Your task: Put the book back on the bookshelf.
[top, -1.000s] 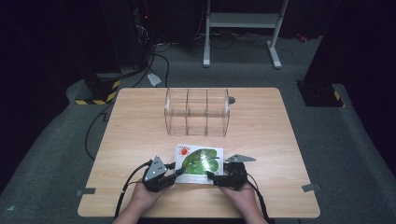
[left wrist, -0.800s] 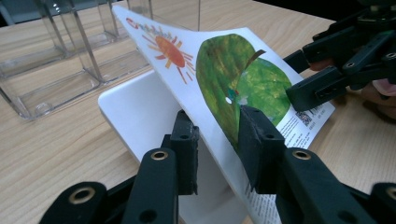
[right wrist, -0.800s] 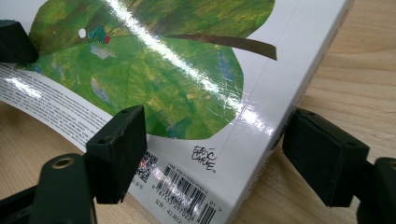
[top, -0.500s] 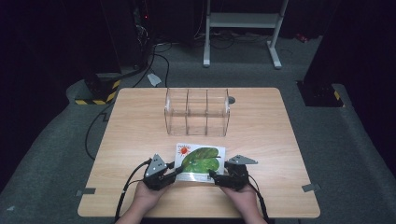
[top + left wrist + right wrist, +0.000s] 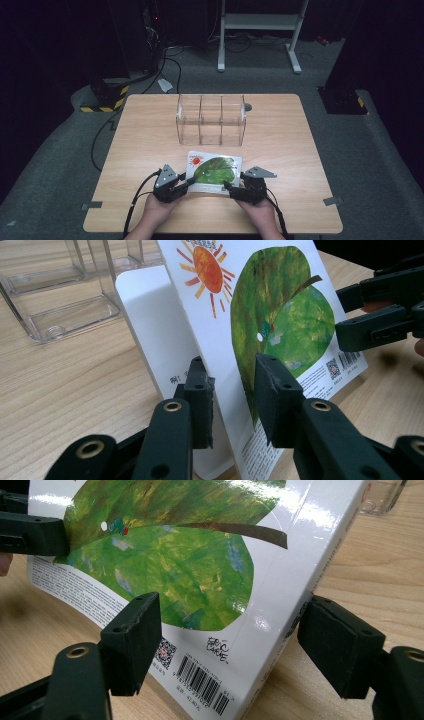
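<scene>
Two grippers meet at the book (image 5: 214, 172), which lies near the bench (image 5: 150, 140) front edge. Left gripper (image 5: 231, 390) jaws pinch the lifted cover; right gripper (image 5: 227, 645) jaws stand open around the spine corner. The glossy cover may slip or bend.

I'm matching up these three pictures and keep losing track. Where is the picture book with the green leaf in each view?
High view: the book lies near the table's front edge, between the two tongs.
Left gripper view: the book fills the centre, its cover between the black jaws.
Right gripper view: the book spans the upper left and centre.
Shared landmark: the clear organizer.
</scene>
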{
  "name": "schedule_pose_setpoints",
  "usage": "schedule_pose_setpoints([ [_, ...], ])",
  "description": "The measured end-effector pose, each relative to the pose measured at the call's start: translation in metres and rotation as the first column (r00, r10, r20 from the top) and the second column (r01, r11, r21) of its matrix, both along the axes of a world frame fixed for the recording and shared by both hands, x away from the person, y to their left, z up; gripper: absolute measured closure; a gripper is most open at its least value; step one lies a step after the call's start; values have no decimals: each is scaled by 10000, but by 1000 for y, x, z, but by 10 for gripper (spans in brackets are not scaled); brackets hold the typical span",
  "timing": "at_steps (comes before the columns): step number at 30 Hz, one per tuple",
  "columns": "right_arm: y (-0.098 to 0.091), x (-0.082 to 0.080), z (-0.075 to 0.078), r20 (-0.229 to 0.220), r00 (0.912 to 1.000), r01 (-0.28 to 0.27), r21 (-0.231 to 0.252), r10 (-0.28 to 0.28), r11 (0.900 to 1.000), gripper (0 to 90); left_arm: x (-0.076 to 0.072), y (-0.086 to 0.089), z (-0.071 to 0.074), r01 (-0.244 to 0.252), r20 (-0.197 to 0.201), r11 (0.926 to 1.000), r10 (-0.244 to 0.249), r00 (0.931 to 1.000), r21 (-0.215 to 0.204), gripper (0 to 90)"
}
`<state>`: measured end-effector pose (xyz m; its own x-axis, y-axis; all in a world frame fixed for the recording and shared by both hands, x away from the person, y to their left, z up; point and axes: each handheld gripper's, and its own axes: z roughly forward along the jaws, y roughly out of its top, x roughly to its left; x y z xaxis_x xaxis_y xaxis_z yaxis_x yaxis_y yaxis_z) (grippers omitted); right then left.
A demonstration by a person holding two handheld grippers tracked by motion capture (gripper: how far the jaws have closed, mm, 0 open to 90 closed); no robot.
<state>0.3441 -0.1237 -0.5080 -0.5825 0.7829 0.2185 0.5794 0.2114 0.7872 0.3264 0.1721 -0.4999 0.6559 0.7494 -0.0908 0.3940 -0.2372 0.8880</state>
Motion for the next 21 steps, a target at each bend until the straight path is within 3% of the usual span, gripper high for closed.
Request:
schedule_pose_setpoints([
  [6,-1,-1,1,42,10000,-30,76,29,10000,258,0,-1,0,-101,86,9999,101,9999,33,691],
  [21,-2,-7,8,698,9975,62,81,-68,9999,271,-2,-3,-1,-275,457,9990,259,9986,351,695],
])
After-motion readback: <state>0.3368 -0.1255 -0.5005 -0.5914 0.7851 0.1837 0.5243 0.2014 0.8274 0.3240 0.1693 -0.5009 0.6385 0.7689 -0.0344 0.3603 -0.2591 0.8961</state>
